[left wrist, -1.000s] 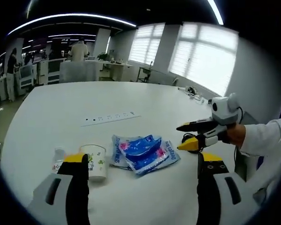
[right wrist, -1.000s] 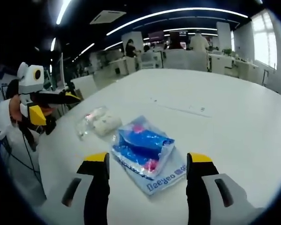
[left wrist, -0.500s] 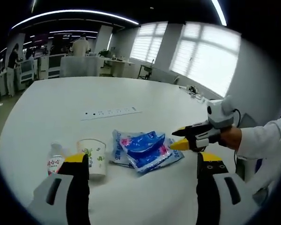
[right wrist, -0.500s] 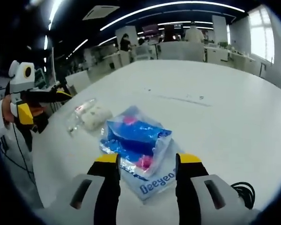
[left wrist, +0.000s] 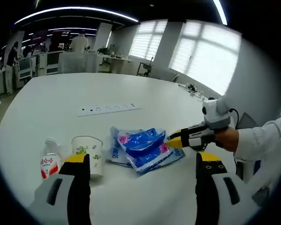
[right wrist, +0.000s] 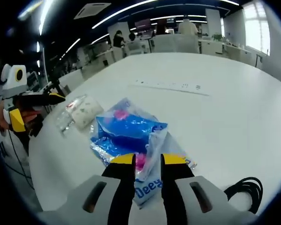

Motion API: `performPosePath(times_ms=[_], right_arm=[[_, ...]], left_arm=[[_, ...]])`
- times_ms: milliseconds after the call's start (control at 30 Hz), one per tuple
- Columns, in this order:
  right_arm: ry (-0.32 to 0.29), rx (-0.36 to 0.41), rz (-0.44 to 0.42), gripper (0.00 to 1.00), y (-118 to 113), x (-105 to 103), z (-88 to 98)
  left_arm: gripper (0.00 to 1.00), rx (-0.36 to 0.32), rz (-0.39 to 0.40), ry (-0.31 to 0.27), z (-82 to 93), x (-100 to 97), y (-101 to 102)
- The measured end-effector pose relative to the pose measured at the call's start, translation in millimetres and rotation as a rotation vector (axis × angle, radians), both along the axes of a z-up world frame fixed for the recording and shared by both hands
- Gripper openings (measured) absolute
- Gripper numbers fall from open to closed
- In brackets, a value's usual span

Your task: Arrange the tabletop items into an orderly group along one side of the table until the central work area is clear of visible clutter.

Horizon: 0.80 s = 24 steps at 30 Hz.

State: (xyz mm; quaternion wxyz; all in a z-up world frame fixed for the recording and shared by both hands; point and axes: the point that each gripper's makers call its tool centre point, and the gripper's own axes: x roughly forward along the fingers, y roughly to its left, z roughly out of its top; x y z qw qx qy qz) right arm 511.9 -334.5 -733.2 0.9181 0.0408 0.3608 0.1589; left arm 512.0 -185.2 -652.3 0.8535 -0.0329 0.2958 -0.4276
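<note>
Blue packet [right wrist: 131,133] now sits between our right claw [right wrist: 147,161] as its jaws have narrowed onto its edge; our left claw [left wrist: 140,161] stays spread beside the cup [left wrist: 87,151].

Bottle [left wrist: 48,161], cup [left wrist: 88,154] and blue bags [left wrist: 142,149] obstruct the near desk [left wrist: 60,101] edge; far surface open.
</note>
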Motion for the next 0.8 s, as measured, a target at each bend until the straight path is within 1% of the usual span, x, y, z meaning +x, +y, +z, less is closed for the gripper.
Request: performPosePath(times_ms=[100, 167, 267, 433, 500, 633, 733, 800], right_arm=[[0.002, 0.005, -0.009, 0.14, 0, 0, -1.2], [0.001, -0.001, -0.014, 0.10, -1, 0, -1.9], [0.001, 0.001, -0.026, 0.06, 0, 0, -2.6], [0.005, 0.002, -0.041, 0.04, 2, -1, -5.8], [0.014, -0.014, -0.046, 0.02, 2, -2, -8.1], [0.014, -0.002, -0.061, 0.00, 4, -3, -7.6], [0.014, 0.007, -0.078, 0.00, 6, -4, -8.7], [0.015, -0.001, -0.087, 0.00, 6, -5, -9.5]], left_arm=[[0.95, 0.002, -0.002, 0.003, -1.9, 0.2, -2], [0.95, 0.000, -0.004, 0.005, -2.5, -0.1, -3], [0.94, 0.001, -0.007, 0.006, -4.7, -0.6, -4], [0.93, -0.003, -0.008, 0.015, -8.0, -1.5, -6], [0.92, -0.005, -0.006, 0.016, -9.4, -2.0, -5], [0.90, -0.016, 0.005, 0.030, -11.1, -3.1, -4], [0.89, -0.012, 0.007, 0.032, -13.1, -4.2, -3], [0.89, -0.015, 0.009, 0.037, -14.1, -5.9, -3]])
